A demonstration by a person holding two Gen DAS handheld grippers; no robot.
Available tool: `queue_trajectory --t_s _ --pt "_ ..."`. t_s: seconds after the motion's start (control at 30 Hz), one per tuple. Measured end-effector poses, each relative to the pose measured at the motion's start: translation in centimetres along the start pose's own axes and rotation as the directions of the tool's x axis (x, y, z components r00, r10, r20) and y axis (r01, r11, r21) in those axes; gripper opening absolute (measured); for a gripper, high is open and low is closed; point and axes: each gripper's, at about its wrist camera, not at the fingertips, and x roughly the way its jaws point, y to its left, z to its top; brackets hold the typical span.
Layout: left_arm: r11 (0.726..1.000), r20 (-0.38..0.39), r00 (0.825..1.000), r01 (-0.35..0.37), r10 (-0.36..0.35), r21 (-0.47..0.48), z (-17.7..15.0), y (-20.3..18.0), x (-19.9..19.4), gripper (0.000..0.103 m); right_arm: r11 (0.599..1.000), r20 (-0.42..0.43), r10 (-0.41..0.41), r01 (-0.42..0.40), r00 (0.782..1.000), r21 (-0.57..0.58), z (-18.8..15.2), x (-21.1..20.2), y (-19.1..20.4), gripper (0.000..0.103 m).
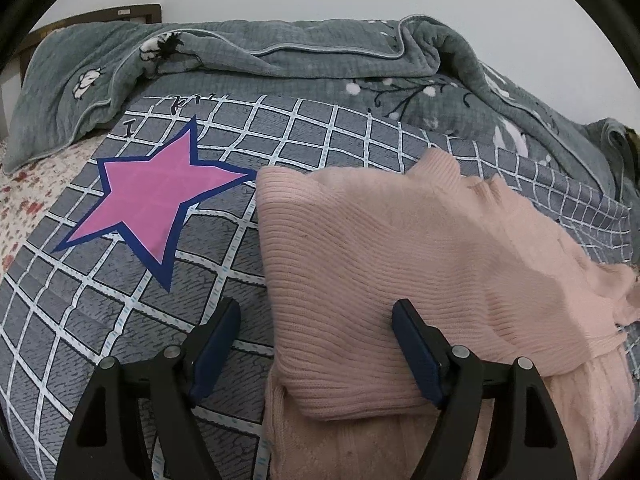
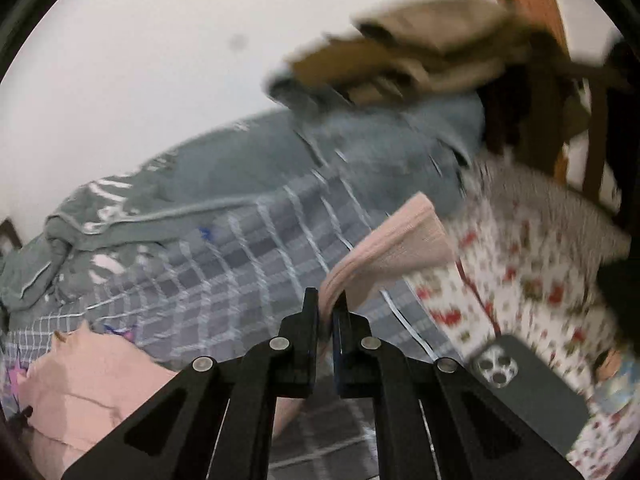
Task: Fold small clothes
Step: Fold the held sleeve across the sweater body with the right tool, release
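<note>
Bed with grey grid-print sheet, white wall behind; ribbed pink sweater folded; left tool released; right tool clenched, apparently on a sleeve.

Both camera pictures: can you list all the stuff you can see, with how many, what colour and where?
Pink ribbed knit sweater: one, pale pink, partly folded on the checked sheet; a piece lifted in the right wrist view.
Grey checked bed sheet: one, grey with white lines, under the sweater.
Pink star print: one, pink with blue edge, on the sheet.
Grey-green quilted blanket: one, bunched along the far side.
Floral sheet: one, white with red flowers, at the bed's edge.
Dark smartphone: one, on the floral sheet.
Wooden chair: one, brown, blurred, tan cloth on it.
Left gripper: fingers open, over the sweater.
Right gripper: fingers pinching the sweater.
</note>
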Motion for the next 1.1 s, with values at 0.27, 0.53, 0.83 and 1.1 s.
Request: queue_trajectory --t_s 0.27,0.53,0.83,1.1 --pt "0.984 0.048 0.996 0.082 -0.076 -0.161 -0.3 3.4 -2.0 0.078 0.974 0.091 0.147 -0.128 0.985 -0.186 2.8 -7.7 14.7 0.006" --pt "0.979 0.062 0.998 -0.003 0.016 -0.202 -0.9 7.5 -3.8 0.078 0.855 -0.038 0.406 -0.394 0.913 -0.336 -2.7 -9.4 33.0 0.006" --pt "0.971 0.075 0.997 0.011 0.007 -0.238 -1.3 9.5 -3.9 0.078 0.715 -0.296 0.530 -0.606 0.795 -0.347 -14.2 -4.9 45.9 0.010" --pt "0.969 0.110 0.994 0.041 -0.014 -0.244 -1.2 8.8 -3.9 0.078 0.654 -0.361 0.558 -0.664 0.747 -0.364 -17.1 -5.7 43.4 0.040"
